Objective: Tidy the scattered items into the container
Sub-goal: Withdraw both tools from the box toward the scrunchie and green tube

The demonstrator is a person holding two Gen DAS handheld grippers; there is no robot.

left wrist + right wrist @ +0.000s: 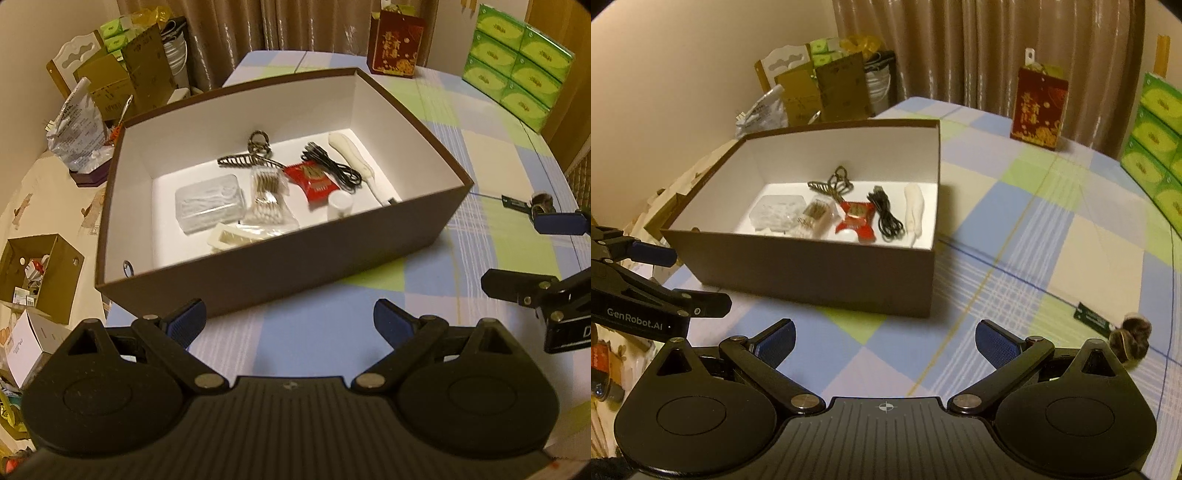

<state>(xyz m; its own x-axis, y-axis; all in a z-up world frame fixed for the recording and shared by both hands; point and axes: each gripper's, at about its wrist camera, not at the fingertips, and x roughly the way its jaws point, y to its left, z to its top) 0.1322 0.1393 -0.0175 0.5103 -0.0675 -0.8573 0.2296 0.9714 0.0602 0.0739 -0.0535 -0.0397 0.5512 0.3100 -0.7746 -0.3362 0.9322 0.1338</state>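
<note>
A brown box with a white inside (236,271) (798,269) stands on the checked tablecloth. In it lie a clear plastic case (208,206), a bag of cotton swabs (266,195), a red packet (312,179), a black cable (332,166), a white handle (354,162) and a hair claw (243,159). A brown furry hair tie (1130,334) (541,203) with a dark tag (1091,316) lies on the cloth to the right of the box. My left gripper (290,321) is open and holds nothing, just in front of the box. My right gripper (886,339) is open too, left of the hair tie.
A red gift bag (397,44) stands at the back of the table and stacked green tissue packs (517,62) at the back right. Cardboard boxes (40,273) and a plastic bag (75,129) crowd the area beyond the table's left edge. Curtains hang behind.
</note>
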